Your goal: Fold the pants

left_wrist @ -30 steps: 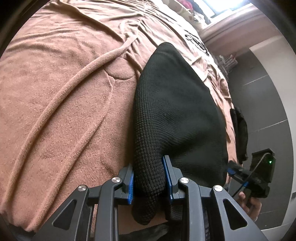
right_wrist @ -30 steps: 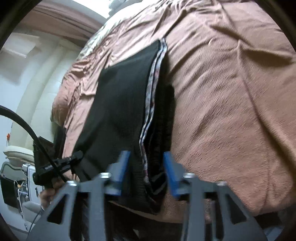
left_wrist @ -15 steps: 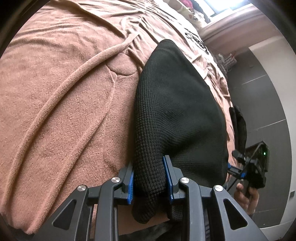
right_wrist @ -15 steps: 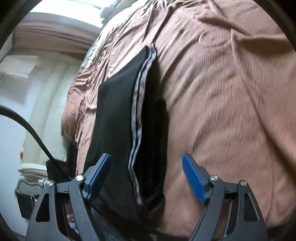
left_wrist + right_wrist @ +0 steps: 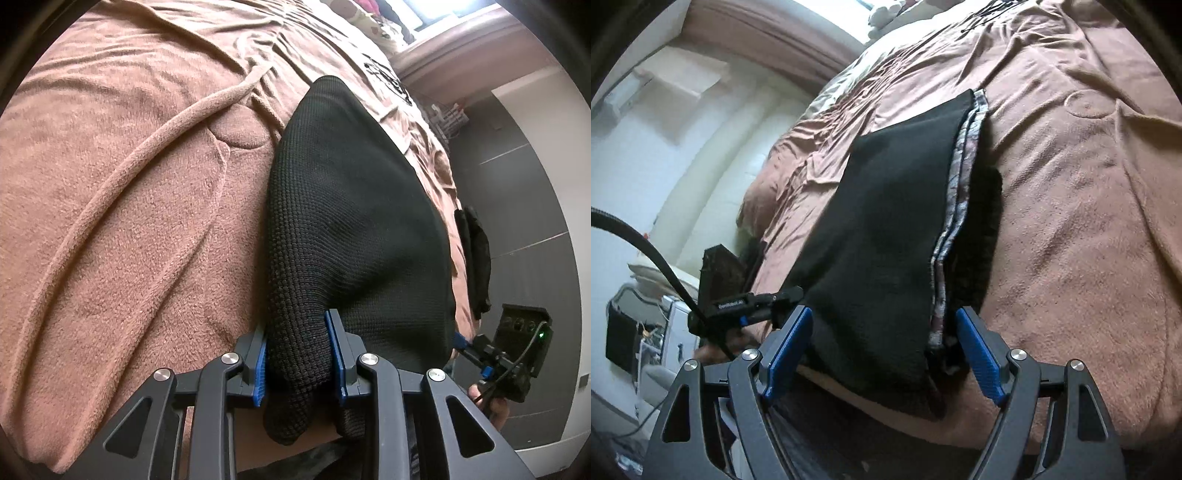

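Note:
Black knit pants (image 5: 351, 221) lie folded lengthwise on a brown blanket (image 5: 110, 184). My left gripper (image 5: 297, 354) is shut on a bunched corner of the pants at the bed's near edge. In the right wrist view the pants (image 5: 886, 240) show a patterned side stripe (image 5: 955, 206) along their right edge. My right gripper (image 5: 882, 354) stands open, its blue pads (image 5: 979, 354) wide apart on either side of the pants' near end without pressing it. The right gripper (image 5: 517, 354) also shows at the lower right of the left wrist view, in a hand.
The blanket (image 5: 1089, 221) covers the whole bed and lies in long ridges. A dark garment (image 5: 476, 254) hangs over the bed's side. A grey wall (image 5: 535, 221) stands beyond the bed. The left gripper (image 5: 753, 302) and a black cable (image 5: 646, 243) show in the right wrist view.
My right gripper's jaws have spread from narrow around the striped edge to wide apart. It has sunk slightly and rolled. My left gripper has kept its grip and place.

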Tool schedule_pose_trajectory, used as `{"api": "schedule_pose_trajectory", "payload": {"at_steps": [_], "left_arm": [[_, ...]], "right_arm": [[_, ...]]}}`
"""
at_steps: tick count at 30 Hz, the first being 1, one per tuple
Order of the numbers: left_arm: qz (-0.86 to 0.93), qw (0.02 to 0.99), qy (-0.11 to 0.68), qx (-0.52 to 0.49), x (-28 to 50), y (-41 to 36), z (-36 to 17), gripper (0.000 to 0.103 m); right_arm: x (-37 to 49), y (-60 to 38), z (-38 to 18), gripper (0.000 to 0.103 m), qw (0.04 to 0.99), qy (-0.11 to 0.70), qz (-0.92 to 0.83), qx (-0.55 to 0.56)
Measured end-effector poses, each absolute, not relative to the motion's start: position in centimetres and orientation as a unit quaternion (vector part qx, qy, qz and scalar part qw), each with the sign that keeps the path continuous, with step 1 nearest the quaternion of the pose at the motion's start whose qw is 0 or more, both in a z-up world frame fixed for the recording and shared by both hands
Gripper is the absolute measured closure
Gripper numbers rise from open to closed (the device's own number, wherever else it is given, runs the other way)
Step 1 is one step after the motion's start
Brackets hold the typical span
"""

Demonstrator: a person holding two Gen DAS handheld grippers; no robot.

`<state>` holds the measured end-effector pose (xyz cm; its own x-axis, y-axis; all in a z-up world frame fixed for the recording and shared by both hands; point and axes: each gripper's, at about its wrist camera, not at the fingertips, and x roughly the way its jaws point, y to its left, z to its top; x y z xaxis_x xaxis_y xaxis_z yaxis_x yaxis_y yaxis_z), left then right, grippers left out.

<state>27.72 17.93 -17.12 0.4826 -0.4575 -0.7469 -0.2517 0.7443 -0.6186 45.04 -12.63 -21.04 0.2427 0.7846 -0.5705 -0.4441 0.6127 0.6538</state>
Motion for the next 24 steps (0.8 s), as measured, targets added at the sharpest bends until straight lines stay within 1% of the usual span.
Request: {"api": "schedule_pose_trajectory", "payload": {"at_steps": [4, 11, 19, 24], "left_arm": [[-0.066, 0.786, 0.503, -0.354, 27.6, 18.0, -17.2, 0.074], [-0.064, 0.784, 0.506, -0.353, 27.4, 18.1, -17.1, 0.074], [-0.057, 0.785, 0.512, -0.343, 27.9, 17.6, -16.8, 0.074], [-0.057, 0.784, 0.514, -0.342, 28.1, 17.6, -17.0, 0.073]], "right_arm": [[44.6, -12.7, -21.7, 0.025, 0.748, 0.498, 0.392, 0.197], [42.3, -12.7, -21.0, 0.025, 0.719, 0.510, 0.425, 0.205], [44.1, -14.3, -21.2, 0.025, 0.754, 0.498, 0.386, 0.186], [46.6, -12.2, -21.8, 0.025, 0.758, 0.498, 0.389, 0.161]]}}
